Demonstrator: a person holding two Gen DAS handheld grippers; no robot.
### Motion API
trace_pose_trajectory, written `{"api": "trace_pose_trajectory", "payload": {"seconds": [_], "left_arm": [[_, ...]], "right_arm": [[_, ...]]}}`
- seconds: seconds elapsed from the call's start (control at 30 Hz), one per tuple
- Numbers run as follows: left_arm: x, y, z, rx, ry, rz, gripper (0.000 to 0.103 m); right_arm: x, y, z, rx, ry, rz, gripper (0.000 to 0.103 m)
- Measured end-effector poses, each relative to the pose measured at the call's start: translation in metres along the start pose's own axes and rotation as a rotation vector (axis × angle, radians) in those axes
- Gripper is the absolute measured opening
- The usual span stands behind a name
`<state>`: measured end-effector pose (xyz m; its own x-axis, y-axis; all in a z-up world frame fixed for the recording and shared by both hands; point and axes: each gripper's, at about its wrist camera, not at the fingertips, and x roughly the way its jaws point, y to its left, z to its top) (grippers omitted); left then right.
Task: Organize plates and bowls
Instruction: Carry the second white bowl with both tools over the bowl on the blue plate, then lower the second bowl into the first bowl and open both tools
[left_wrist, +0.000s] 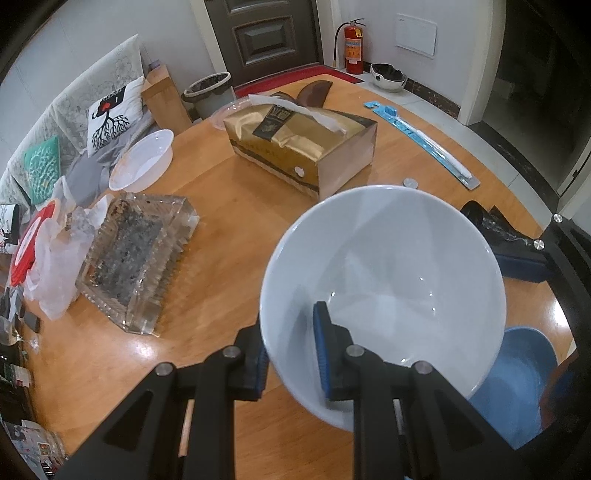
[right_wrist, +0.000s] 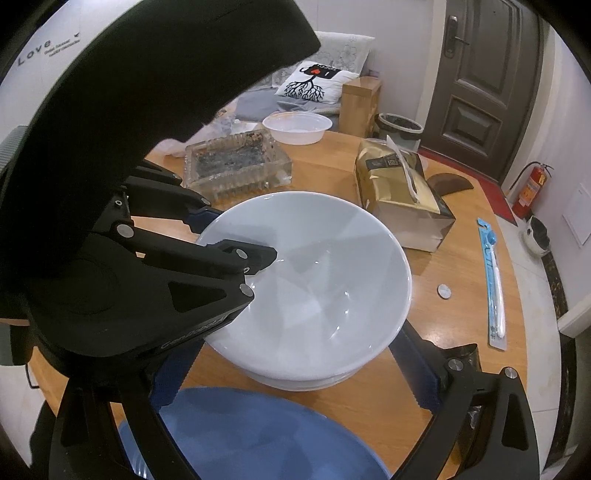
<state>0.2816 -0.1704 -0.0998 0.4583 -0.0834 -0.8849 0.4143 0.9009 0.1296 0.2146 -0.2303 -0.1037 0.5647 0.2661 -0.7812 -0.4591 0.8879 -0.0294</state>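
Observation:
My left gripper is shut on the near rim of a large white bowl, one pad inside and one outside. In the right wrist view the same bowl sits on or just above a second white dish under it, with the left gripper clamped on its left rim. My right gripper is open and empty, its fingers spread either side below the bowl. A blue plate lies under it on the wooden table; it also shows in the left wrist view.
A smaller white bowl sits at the table's far left edge. A glass ashtray, a gold tissue box, a packaged toothbrush, a coin and a black bag are on the table.

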Motion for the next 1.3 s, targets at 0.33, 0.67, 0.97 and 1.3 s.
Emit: {"api": "trace_pose_trajectory", "payload": {"seconds": [0.33, 0.67, 0.97, 1.3], "left_arm": [[0.005, 0.006, 0.003, -0.044, 0.013, -0.041, 0.019], [0.011, 0.015, -0.003, -0.068, 0.008, -0.11, 0.018], [0.004, 0.035, -0.018, -0.078, 0.021, -0.095, 0.017], [-0.02, 0.091, -0.083, -0.092, 0.082, -0.081, 0.017]], "right_arm": [[0.003, -0.003, -0.005, 0.003, 0.031, 0.022, 0.098], [0.02, -0.003, -0.008, 0.001, 0.08, 0.043, 0.101], [0.025, 0.019, 0.001, -0.028, 0.092, 0.059, 0.1], [0.022, 0.101, 0.006, -0.102, 0.114, 0.128, 0.097]]}}
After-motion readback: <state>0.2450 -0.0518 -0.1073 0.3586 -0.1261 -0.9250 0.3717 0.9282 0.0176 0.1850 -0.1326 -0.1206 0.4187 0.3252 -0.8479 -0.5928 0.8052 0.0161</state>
